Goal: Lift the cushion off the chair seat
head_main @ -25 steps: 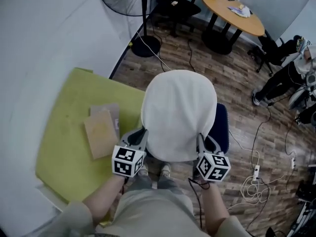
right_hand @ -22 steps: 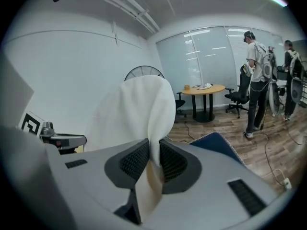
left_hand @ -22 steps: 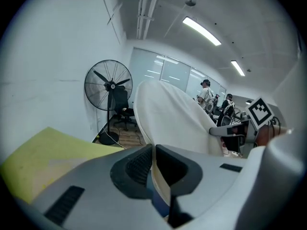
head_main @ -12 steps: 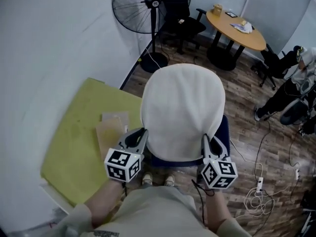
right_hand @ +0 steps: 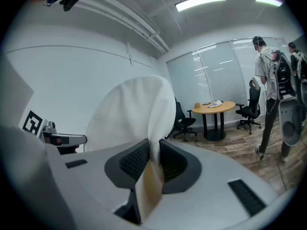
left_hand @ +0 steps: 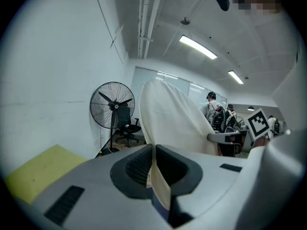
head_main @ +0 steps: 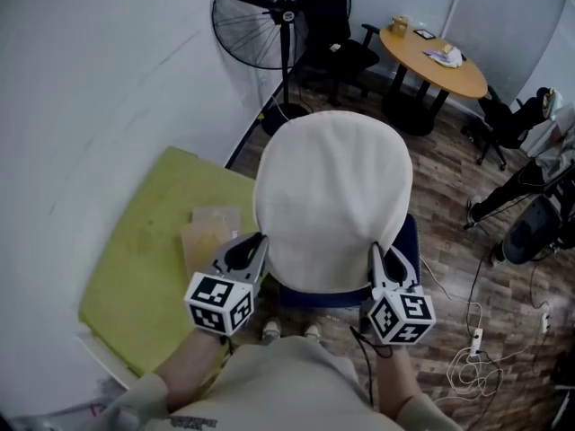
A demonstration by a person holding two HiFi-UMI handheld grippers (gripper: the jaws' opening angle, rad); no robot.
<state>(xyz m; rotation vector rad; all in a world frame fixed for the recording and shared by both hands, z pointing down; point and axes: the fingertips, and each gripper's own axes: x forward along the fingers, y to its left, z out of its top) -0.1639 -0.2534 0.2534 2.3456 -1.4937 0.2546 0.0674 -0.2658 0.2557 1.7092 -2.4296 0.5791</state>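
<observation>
Wood-floored office, viewed steeply from above. With the left gripper (head_main: 252,244), jaws nearly together, pinched the near left edge of the white cushion (head_main: 332,196); with the right gripper (head_main: 381,255), jaws slightly wider, pinched its near right edge. Held the white cushion over the dark blue chair seat (head_main: 323,297), blue showing beneath the near and right edges. Saw to the left a yellow-green mat (head_main: 135,268) bearing cardboard pieces (head_main: 208,232); farther off, a black standing fan (head_main: 260,21) by the white wall and a round wooden table (head_main: 436,61) among office chairs.
</observation>
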